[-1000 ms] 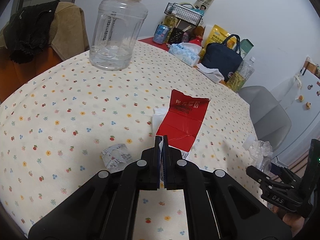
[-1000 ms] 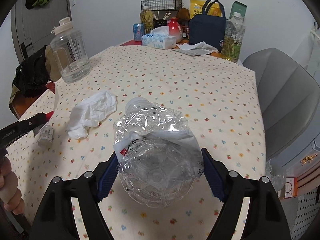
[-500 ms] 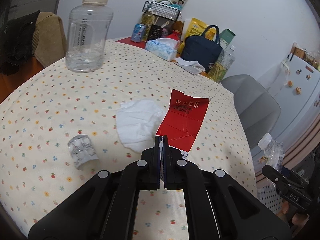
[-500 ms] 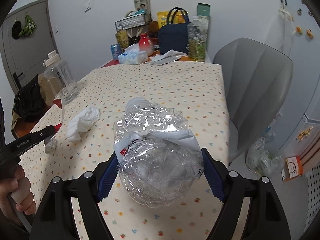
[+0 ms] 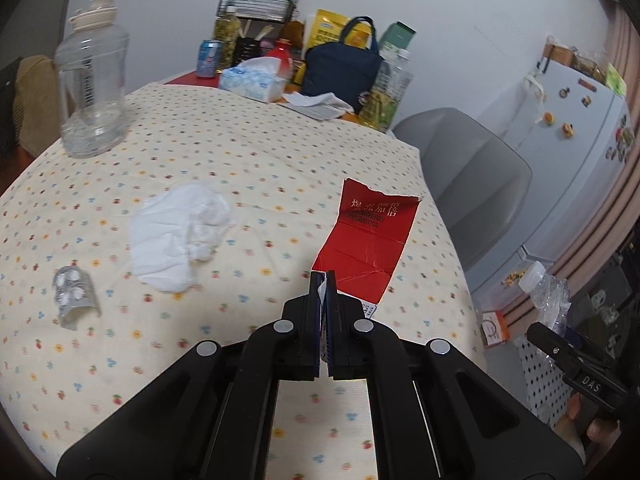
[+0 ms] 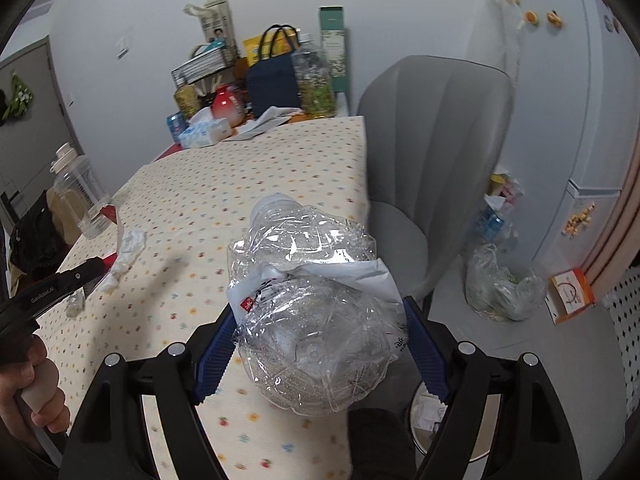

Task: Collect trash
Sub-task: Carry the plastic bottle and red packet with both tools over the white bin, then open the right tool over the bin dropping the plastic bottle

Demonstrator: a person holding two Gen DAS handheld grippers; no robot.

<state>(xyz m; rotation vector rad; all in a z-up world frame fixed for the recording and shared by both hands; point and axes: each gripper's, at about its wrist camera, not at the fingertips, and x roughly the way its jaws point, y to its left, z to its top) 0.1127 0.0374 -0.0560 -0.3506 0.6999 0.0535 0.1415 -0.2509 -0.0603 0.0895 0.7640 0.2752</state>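
Note:
My left gripper is shut on the near edge of a flattened red carton, which sticks out ahead of it above the table. My right gripper is shut on a crushed clear plastic bottle with a white label, held over the table's right edge. On the flowered tablecloth lie a crumpled white tissue and a small crumpled foil blister pack. The left view shows the right gripper low at right. The right view shows the left gripper at left in a hand.
A big clear water jug stands at the table's far left. Bags, cans, a tissue box and bottles crowd the far end. A grey chair stands right of the table. On the floor are a clear bag of trash and a small orange box.
Both grippers have swung to the right, away from the table's middle, keeping their loads. The chair, the fridge and the floor trash bag have come into view; the tissue and blister pack slid left.

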